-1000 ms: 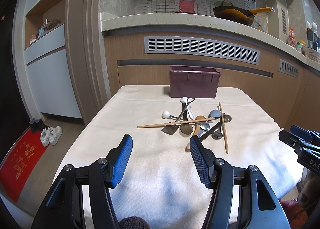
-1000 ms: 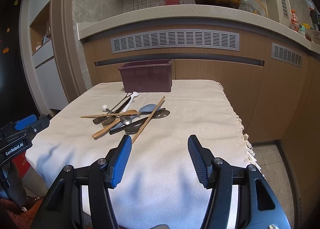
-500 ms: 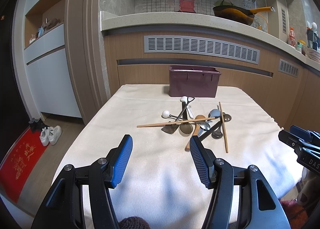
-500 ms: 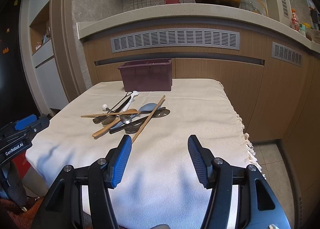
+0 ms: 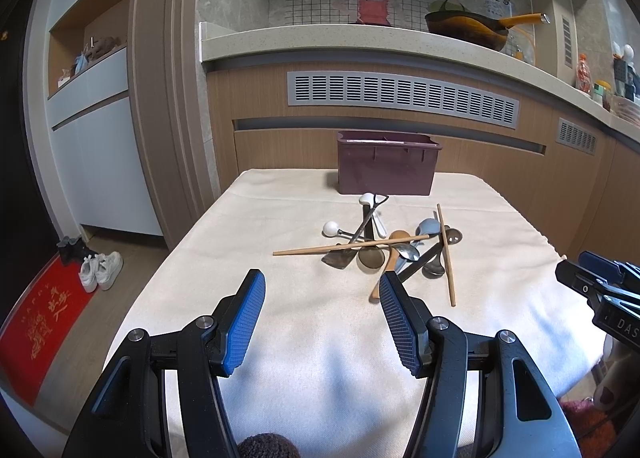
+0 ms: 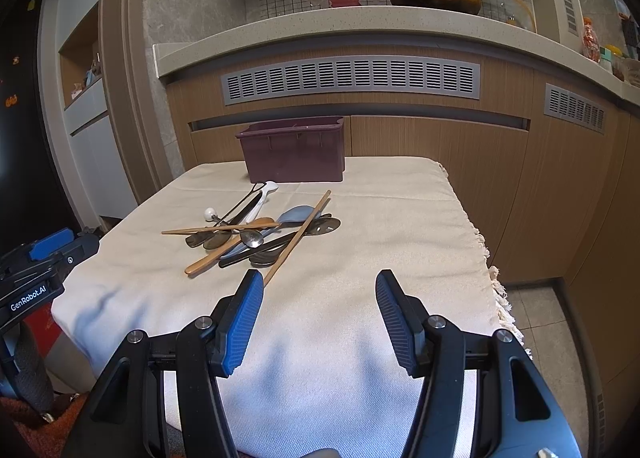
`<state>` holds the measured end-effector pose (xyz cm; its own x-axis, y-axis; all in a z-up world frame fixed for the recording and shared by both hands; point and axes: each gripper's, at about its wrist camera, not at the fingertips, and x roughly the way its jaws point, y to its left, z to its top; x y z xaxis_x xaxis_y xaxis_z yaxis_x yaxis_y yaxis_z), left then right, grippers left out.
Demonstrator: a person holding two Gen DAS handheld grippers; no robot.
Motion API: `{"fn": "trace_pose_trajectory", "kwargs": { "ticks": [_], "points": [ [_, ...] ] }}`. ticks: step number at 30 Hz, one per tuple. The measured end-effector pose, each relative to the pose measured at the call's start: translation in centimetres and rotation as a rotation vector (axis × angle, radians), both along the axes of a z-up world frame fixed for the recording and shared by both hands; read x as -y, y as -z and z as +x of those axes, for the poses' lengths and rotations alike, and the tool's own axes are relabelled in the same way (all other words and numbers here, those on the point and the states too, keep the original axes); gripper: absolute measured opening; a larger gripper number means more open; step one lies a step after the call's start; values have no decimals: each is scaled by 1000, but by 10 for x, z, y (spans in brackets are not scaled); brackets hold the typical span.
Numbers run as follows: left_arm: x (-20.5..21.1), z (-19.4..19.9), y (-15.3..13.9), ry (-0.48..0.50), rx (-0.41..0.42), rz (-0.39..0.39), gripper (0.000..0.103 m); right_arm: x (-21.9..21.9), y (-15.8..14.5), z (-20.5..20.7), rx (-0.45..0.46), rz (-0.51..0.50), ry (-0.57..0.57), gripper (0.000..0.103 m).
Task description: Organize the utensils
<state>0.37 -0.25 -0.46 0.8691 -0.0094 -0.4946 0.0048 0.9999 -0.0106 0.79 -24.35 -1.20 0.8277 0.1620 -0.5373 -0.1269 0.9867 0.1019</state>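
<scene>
The left tongs (image 5: 320, 294) stand wide apart with nothing between their blue ribbed pads, poised above the near part of the cream cloth-covered surface (image 5: 280, 218). The right tongs (image 6: 318, 292) gape just as wide and grip nothing, over the same cloth nearer its fringed right edge.

Beyond both pairs, in the middle of the surface, lies a tangled heap of utensils (image 5: 384, 246): a long wooden chopstick (image 5: 352, 246) laid crosswise over the heap, a second wooden chopstick (image 5: 445, 254) running toward the near edge, a wooden spoon (image 5: 390, 262), a pale blue spoon (image 5: 427, 227), a white ceramic spoon (image 5: 370, 206), a small white ball-ended utensil (image 5: 331, 228), and several dark and steel spoons and a spatula crossing one another.

Behind the heap, near the far edge, stands a dark purple rectangular plastic bin (image 5: 386, 168), apart from the utensils. What it holds cannot be seen.
</scene>
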Motion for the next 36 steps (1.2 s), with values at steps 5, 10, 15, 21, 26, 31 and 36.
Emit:
{"fn": "trace_pose_trajectory", "kwargs": {
  "ticks": [5, 10, 15, 21, 26, 31, 36],
  "points": [
    [0, 0, 0, -2, 1, 0, 60, 0, 0, 0, -1, -2, -1, 57],
    [2, 4, 0, -1, -12, -1, 60, -1, 0, 3, -4, 0, -5, 57],
    [-4, 23, -1, 25, -59, -24, 60, 3, 3, 20, -52, 21, -20, 56],
    [-16, 68, -7, 44, -84, -68, 60, -3, -13, 56, -11, -63, -30, 56],
    [-17, 109, -10, 98, -107, -74, 60, -9, -15, 106, -79, -59, -89, 54],
    [-26, 167, 5, 217, -240, -104, 60, -22, -2, 155, -173, -114, -143, 50],
    [-25, 199, 26, 239, -303, -43, 60, -30, 14, 184, -192, -205, -205, 49]
  ]
}}
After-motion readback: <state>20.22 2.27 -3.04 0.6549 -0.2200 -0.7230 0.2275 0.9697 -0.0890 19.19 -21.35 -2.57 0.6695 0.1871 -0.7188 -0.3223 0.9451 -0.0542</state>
